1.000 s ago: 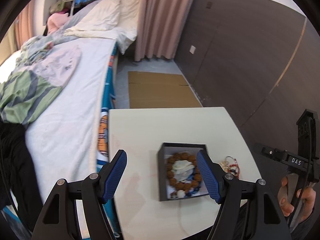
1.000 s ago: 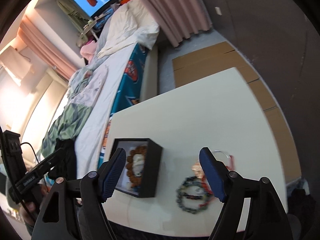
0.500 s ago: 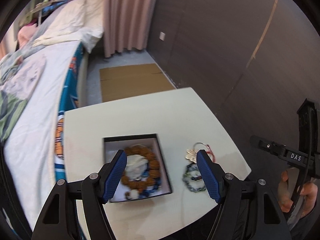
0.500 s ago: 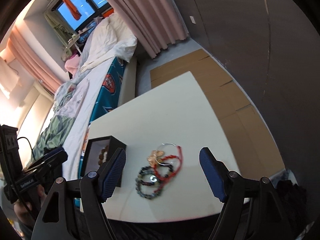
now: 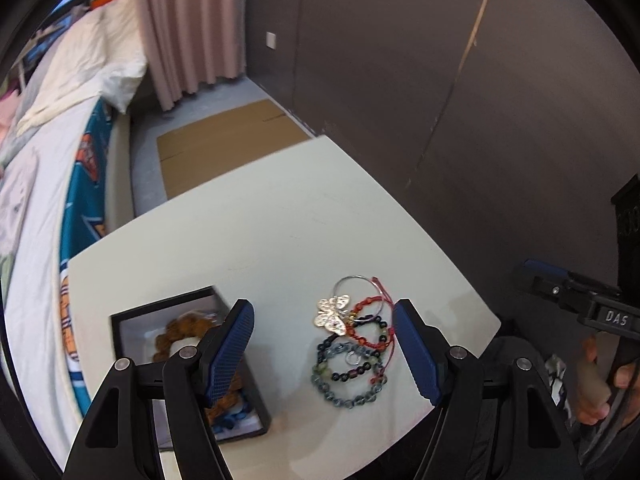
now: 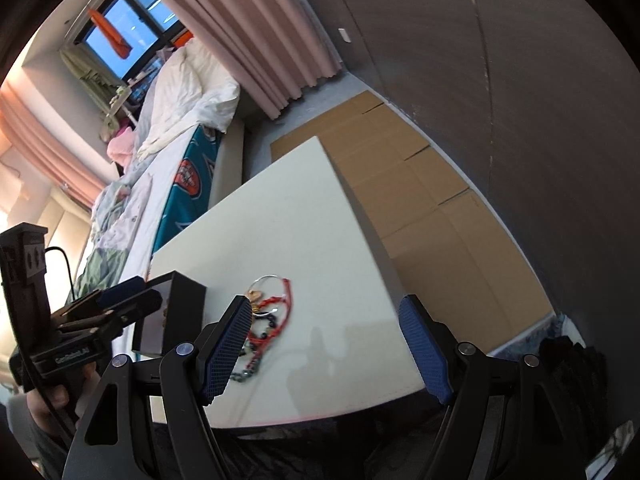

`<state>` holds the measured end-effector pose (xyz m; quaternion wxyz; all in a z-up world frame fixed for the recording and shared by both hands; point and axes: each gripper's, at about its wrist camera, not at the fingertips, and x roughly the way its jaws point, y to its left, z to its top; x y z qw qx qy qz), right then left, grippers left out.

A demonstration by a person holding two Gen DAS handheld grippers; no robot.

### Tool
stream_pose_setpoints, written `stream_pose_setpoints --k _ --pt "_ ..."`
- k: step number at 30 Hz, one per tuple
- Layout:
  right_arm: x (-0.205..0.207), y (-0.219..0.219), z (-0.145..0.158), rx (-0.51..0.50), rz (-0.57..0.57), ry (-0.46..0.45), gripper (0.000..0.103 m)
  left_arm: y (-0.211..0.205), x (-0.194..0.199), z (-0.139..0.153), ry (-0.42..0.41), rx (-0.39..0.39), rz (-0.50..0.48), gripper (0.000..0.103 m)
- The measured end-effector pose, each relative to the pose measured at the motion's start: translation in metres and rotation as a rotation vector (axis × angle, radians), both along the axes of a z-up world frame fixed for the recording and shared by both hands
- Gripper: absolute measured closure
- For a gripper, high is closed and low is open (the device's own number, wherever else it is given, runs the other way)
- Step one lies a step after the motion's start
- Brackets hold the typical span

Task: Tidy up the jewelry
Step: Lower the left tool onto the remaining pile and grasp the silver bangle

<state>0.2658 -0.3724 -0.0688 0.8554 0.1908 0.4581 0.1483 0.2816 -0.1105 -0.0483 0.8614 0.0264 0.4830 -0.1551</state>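
Observation:
A pile of loose jewelry (image 5: 352, 344) lies on the white table (image 5: 280, 224): a butterfly pendant, a silver hoop, a red cord bracelet and dark beaded bracelets. Above this pile my left gripper (image 5: 324, 344) hangs open, framing it between its blue pads. A black jewelry box (image 5: 168, 312) with a brown bead bracelet inside sits to the left, partly behind the left finger. My right gripper (image 6: 326, 344) is open and empty over the table's near edge, with the jewelry pile (image 6: 268, 320) beside its left finger and the black box (image 6: 180, 312) further left.
A bed (image 5: 48, 140) with rumpled bedding runs along the table's left side. Flattened cardboard (image 6: 420, 200) covers the floor by the dark wall (image 5: 440, 80). Pink curtains (image 6: 260, 32) hang at the back. A person's hands hold both gripper handles.
Both grippers swung to the right across the table. The left one went from over the black box to over the loose jewelry pile; the right one now looks past the pile. Jaws unchanged.

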Motion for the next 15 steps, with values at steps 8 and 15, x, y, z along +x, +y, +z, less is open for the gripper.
stream_pose_setpoints --k 8,15 --pt "0.000 -0.023 -0.008 0.006 -0.043 0.012 0.027 -0.034 0.021 -0.032 0.080 0.085 -0.077 0.030" --pt "0.002 -0.030 -0.020 0.004 -0.040 0.035 0.027 -0.055 0.035 -0.064 0.158 0.158 -0.140 0.030"
